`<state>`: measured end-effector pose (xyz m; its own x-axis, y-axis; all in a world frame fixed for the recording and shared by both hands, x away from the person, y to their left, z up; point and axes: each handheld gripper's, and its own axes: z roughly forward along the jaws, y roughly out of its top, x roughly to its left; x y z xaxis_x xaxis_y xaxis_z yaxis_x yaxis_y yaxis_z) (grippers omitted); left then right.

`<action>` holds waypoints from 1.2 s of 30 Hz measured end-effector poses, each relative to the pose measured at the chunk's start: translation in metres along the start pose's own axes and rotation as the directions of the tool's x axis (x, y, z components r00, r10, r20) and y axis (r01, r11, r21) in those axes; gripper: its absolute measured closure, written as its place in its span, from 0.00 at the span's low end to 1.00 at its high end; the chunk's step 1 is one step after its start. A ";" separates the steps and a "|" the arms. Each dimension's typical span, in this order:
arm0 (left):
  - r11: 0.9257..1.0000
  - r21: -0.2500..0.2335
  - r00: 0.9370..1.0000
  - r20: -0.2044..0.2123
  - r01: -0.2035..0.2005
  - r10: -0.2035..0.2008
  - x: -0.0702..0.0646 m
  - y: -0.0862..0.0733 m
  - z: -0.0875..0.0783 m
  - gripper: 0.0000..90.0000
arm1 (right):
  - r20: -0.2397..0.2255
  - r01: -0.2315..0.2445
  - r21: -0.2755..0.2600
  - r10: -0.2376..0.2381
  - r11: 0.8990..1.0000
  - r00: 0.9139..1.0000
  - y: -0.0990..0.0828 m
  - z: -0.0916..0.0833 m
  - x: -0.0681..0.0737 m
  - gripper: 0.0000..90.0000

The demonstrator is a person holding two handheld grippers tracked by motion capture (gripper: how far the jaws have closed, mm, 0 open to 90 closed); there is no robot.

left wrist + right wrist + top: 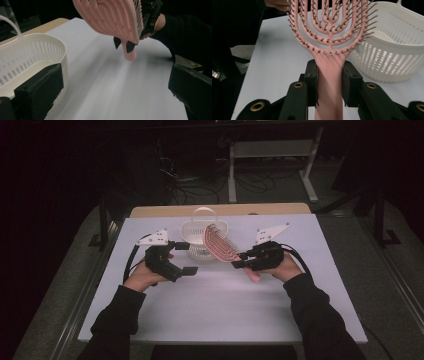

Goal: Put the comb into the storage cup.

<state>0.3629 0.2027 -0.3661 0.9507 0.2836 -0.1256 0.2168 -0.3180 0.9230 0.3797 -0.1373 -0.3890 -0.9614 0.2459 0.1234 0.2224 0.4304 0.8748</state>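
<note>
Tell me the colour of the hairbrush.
Pink hairbrush, clearest in the right gripper view.

One pink vented hairbrush [220, 245] is at the table's centre. One white slotted basket [196, 234] with a single loop handle stands just behind it, towards the far edge. Two black grippers are there: the left gripper [189, 270] at left, the right gripper [238, 261] at right. One white table [225, 310] bears everything.
</note>
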 end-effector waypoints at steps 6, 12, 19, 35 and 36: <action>1.000 -0.016 1.000 0.017 -0.013 0.013 -0.005 0.005 0.003 0.00 | -0.044 0.013 -0.020 -0.014 1.000 0.999 0.002 0.005 0.005 0.76; 0.999 -0.032 1.000 0.021 -0.022 0.023 -0.007 0.008 0.004 0.00 | -0.074 0.017 -0.037 -0.019 0.999 0.997 0.003 0.008 0.009 0.76; 0.999 -0.038 0.999 0.033 -0.026 0.027 -0.010 0.010 0.008 0.00 | -0.106 0.029 -0.047 -0.034 0.998 0.994 0.004 0.014 0.013 0.76; 0.999 -0.043 0.998 0.063 -0.028 0.031 -0.014 0.011 0.015 0.00 | -0.150 0.038 -0.050 -0.045 0.998 0.988 0.005 0.023 0.019 0.76; 0.999 -0.042 0.997 0.064 -0.030 0.033 -0.014 0.011 0.015 0.00 | -0.153 0.038 -0.051 -0.045 0.998 0.987 0.005 0.023 0.019 0.76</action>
<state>0.3556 0.1814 -0.3594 0.9696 0.2143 -0.1182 0.1783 -0.2878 0.9409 0.3660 -0.1105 -0.3930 -0.9839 0.0901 0.1542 0.1774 0.3946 0.9015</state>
